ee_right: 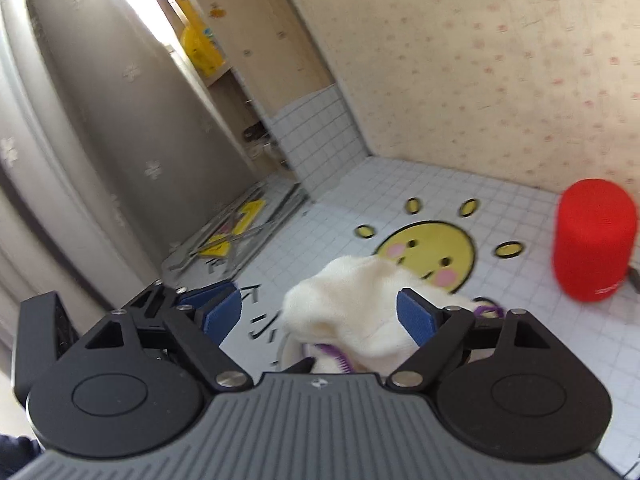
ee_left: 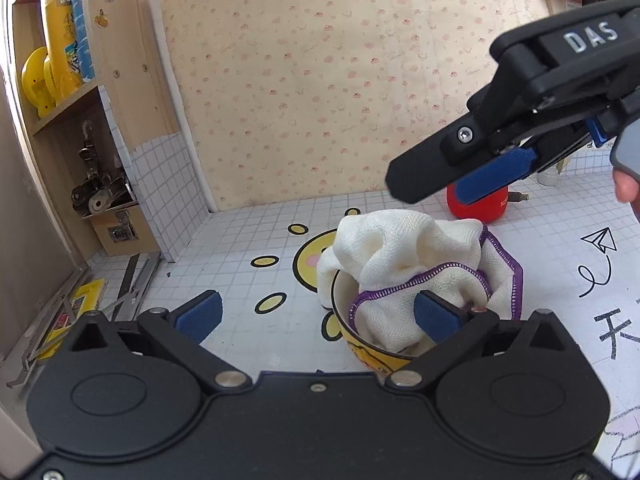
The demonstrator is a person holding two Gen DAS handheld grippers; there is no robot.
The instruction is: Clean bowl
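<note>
Left wrist view: bowl (ee_left: 362, 346), yellow outside, sits on the tiled surface (ee_left: 240, 240) just ahead of the left gripper (ee_left: 316, 316). White cloth (ee_left: 404, 264) with purple hem is bunched inside it, spilling over the far rim. Probably parked there as the wiping tool. Left gripper jaws stand apart; the right pad (ee_left: 438, 318) is at the near rim against the cloth, the left pad sits out over bare surface, so nothing is clamped. Reads as bracing or staging at the rim, not a grasp. Right gripper (ee_left: 460, 176) hangs above and behind the bowl, clear of the cloth, jaws apart.

Right wrist view (blurred): right gripper (ee_right: 320, 316) jaws wide apart, nothing between the pads; cloth heap (ee_right: 352, 312) lies below and ahead. Red cylinder (ee_right: 594, 240) stands well apart, out of the work zone. My read: cloth let go, regrasp needed before more wiping.
</note>
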